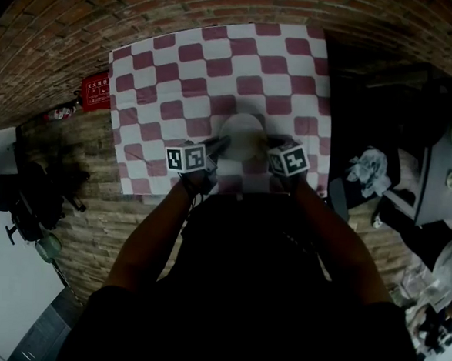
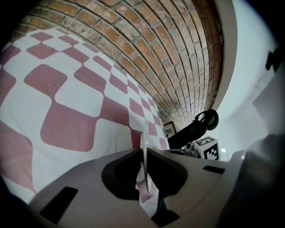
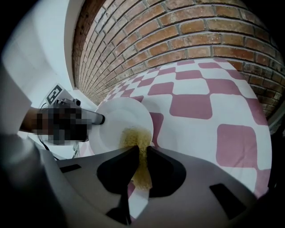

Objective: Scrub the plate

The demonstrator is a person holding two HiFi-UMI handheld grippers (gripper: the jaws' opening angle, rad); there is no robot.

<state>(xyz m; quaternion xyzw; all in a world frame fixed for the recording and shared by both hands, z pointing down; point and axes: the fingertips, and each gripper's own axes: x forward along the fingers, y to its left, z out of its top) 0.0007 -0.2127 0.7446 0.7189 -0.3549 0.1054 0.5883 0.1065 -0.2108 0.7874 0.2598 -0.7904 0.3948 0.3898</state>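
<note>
1. Left gripper [image 2: 145, 156]: clenched on the plate [image 2: 144, 133]. In the left gripper view the plate is edge-on, a thin white line running up from between my dark pads.
2. Right gripper [image 3: 141, 153]: clamped on the sponge [image 3: 136, 136], a coarse, grainy yellow-brown pad. It is pinched narrow between the pads, and its far end sits on the plate's face.
3. Plate: round, smooth, glossy white, with a shallow raised rim. In the right gripper view it is left of centre, face towards that camera, and the left gripper's tip is on its left rim. Part of that area is under a mosaic patch.
4. Head view: the plate [image 1: 241, 132] is at frame centre, between the left gripper [image 1: 219, 147] and the right gripper [image 1: 269, 150]. It is over the lower edge of the cloth [image 1: 218, 67]. The sponge shows as a brownish smear on the plate's right side, blurred.
5. Cloth: flat, matte, dull-red and white checks with rounded corners. It takes up the upper middle of the head view.
6. The cloth lies on a brick surface [image 1: 58, 41]: rough red-brown bricks with pale mortar lines.
7. Each gripper carries a black-and-white marker cube, just below the plate in the head view.
</note>
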